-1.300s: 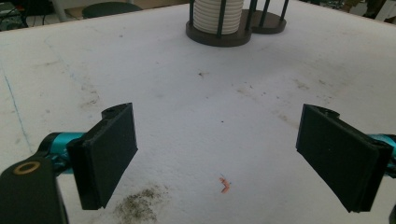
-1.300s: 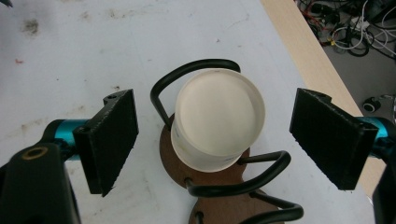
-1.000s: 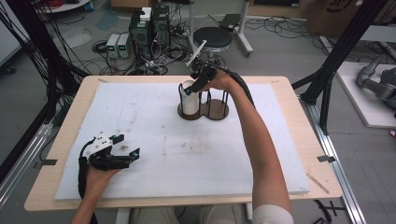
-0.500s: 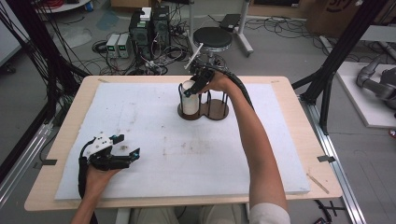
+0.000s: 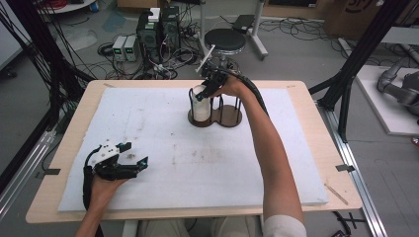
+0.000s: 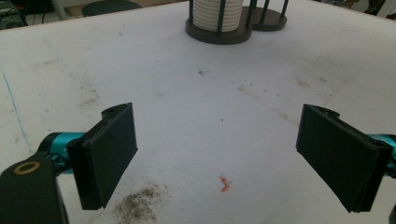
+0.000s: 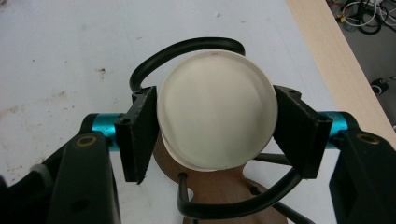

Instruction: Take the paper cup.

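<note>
A stack of white discs [image 5: 200, 107] stands in a dark wire holder on a wooden base [image 5: 230, 119] at the far middle of the white mat. My right gripper [image 5: 204, 92] reaches down over the stack. In the right gripper view its jaws have just been closing, and its pads [image 7: 140, 133] now press on both sides of the top white disc [image 7: 215, 112], above the holder's rods [image 7: 187, 46]. My left gripper [image 5: 134, 154] rests at the mat's front left, open, with nothing between its jaws [image 6: 217, 154]. It faces the stack [image 6: 217, 14] from far off.
The white mat [image 5: 296, 163] covers most of the wooden table [image 5: 311, 106]. The holder's second ring [image 5: 232, 106], right of the stack, holds nothing. A dark smudge [image 6: 137, 207] and an orange scrap [image 6: 225, 183] lie on the mat by the left gripper.
Both hands have kept their places. The right gripper stays at the top of the stack with its jaws drawn in on the top disc. The left gripper looks the same.
</note>
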`<state>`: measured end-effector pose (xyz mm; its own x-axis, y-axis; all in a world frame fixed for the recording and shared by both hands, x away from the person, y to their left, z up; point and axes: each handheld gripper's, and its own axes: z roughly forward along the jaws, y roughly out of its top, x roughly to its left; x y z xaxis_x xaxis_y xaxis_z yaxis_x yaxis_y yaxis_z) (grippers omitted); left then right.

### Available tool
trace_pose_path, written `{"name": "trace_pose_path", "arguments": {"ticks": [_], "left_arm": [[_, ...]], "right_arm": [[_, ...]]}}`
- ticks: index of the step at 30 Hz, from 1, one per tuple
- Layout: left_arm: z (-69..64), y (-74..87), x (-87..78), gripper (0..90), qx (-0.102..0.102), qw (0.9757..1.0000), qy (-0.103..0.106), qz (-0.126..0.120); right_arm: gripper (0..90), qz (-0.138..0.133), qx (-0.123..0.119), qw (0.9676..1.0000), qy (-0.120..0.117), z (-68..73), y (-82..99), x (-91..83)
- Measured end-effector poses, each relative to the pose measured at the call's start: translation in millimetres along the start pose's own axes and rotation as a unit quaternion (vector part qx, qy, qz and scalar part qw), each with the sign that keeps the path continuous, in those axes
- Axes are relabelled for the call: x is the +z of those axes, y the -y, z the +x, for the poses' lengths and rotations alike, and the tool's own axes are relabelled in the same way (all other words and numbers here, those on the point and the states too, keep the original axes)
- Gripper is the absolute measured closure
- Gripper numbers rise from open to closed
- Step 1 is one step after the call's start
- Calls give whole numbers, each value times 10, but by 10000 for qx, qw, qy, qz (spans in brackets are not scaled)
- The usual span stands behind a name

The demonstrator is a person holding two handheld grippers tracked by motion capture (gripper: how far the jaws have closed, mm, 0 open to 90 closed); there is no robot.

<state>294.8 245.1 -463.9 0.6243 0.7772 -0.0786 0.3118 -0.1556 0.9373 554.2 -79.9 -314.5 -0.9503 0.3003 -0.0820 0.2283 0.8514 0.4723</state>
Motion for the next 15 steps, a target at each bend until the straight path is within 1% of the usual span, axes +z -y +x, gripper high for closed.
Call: {"name": "trace_pose_path", "arguments": {"ticks": [7, 8, 11, 13, 15], "left_arm": [[-2, 0, 1, 122, 5, 10000, -6, 4], [-2, -1, 1, 122, 5, 10000, -5, 4], [-4, -1, 1, 122, 7, 10000, -5, 6], [-3, -1, 1, 122, 25, 10000, -9, 19], [-5, -2, 2, 122, 30, 10000, -19, 28]], "right_arm": [[365, 13, 21, 10000, 17, 2, -3, -18], [368, -2, 69, 10000, 28, 7, -5, -40], [371, -38, 62, 10000, 45, 3, -5, -62], [374, -69, 109, 9999, 54, 5, -3, -95], [376, -109, 90, 9999, 70, 6, -5, -119]]}}
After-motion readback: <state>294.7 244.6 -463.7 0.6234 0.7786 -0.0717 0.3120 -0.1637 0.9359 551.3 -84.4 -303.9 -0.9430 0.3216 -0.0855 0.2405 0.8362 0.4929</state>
